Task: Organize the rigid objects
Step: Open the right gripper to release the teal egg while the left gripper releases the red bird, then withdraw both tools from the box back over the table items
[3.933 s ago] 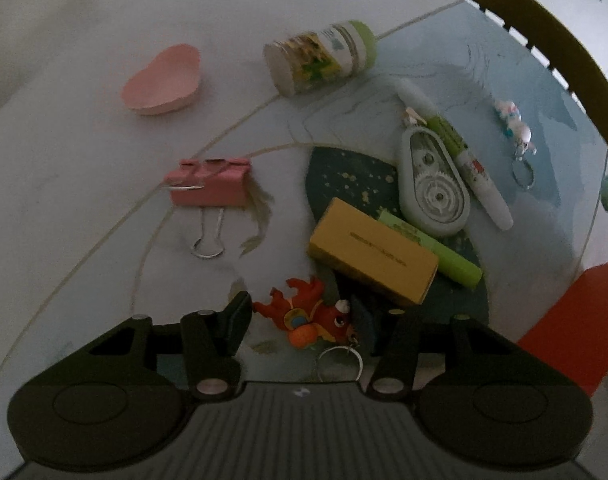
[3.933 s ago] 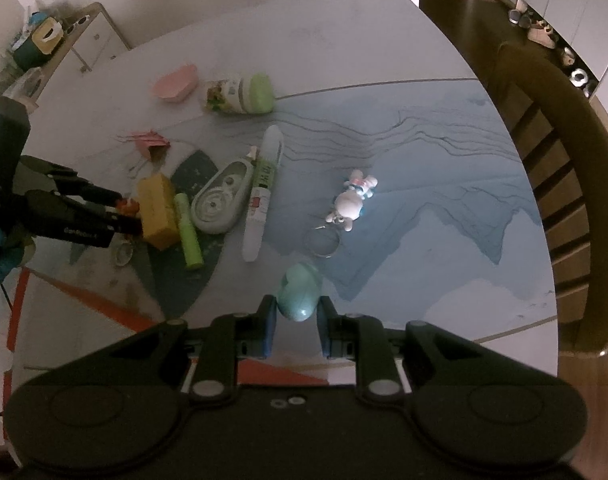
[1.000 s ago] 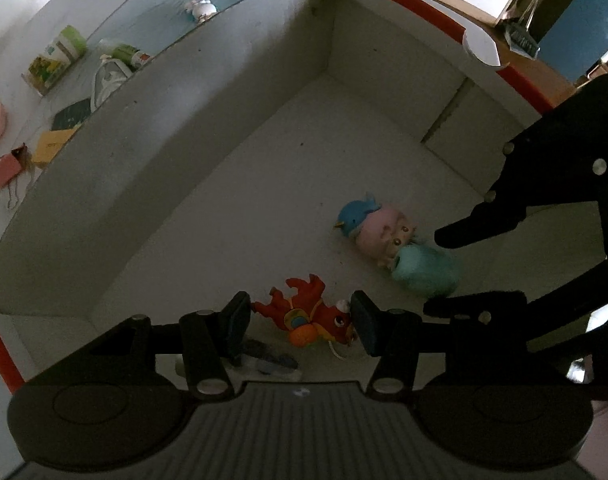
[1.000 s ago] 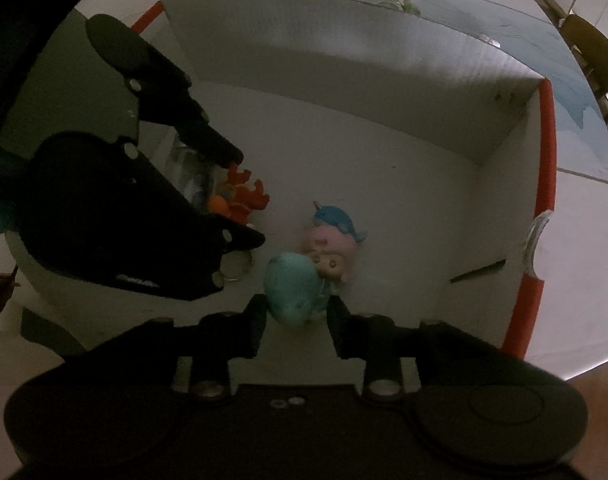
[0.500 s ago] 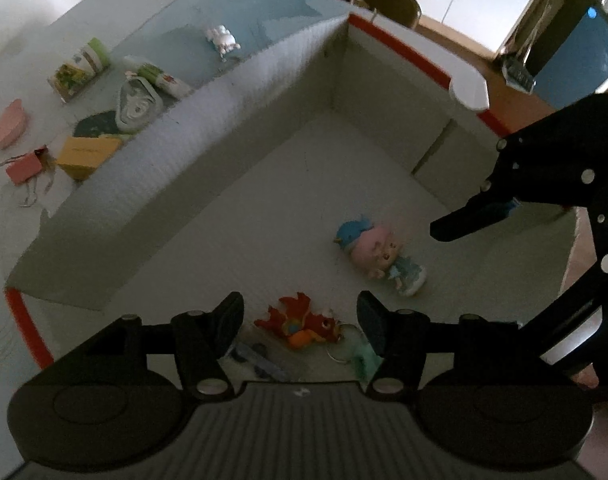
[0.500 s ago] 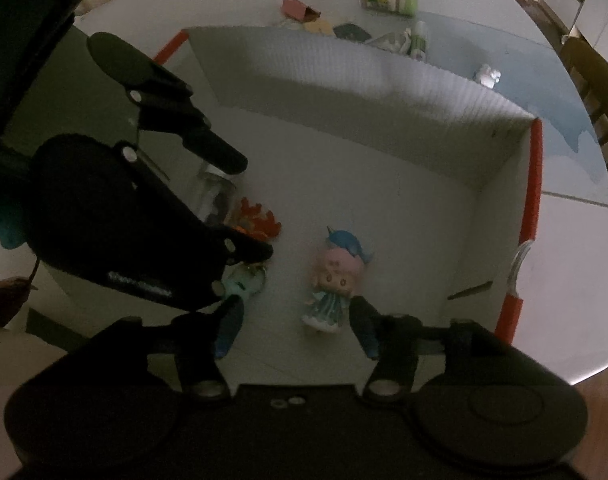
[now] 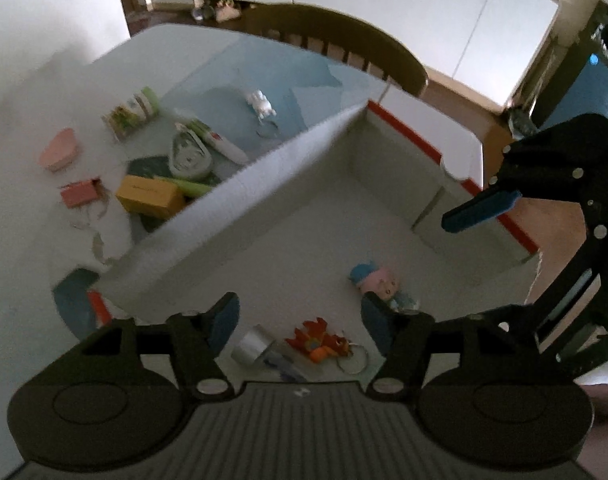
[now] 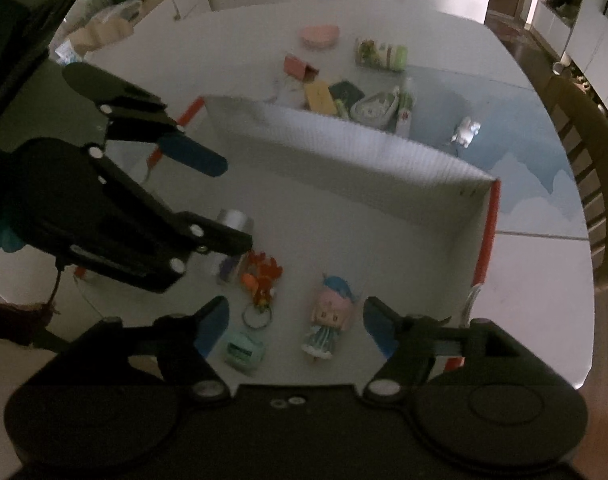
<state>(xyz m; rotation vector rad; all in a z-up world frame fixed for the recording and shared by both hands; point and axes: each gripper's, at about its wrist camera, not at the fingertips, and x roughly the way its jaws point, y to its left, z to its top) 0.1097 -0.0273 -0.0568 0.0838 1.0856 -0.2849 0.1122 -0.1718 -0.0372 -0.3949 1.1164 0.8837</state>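
Only the right wrist view shows a mint-green toy (image 8: 241,350) in the box (image 8: 344,152), beside the orange dragon keychain (image 8: 261,276) and doll (image 8: 330,318). Both grippers' jaws, just opening, stand wide and empty.

I count four things in the box (image 8: 384,168): one orange dragon keychain (image 8: 261,276), one blue-haired doll (image 8: 330,314), one mint timer (image 8: 241,350) at six o'clock, and one silver-capped tube (image 8: 229,240). On the table (image 8: 536,280) at twelve o'clock lie nine more items.
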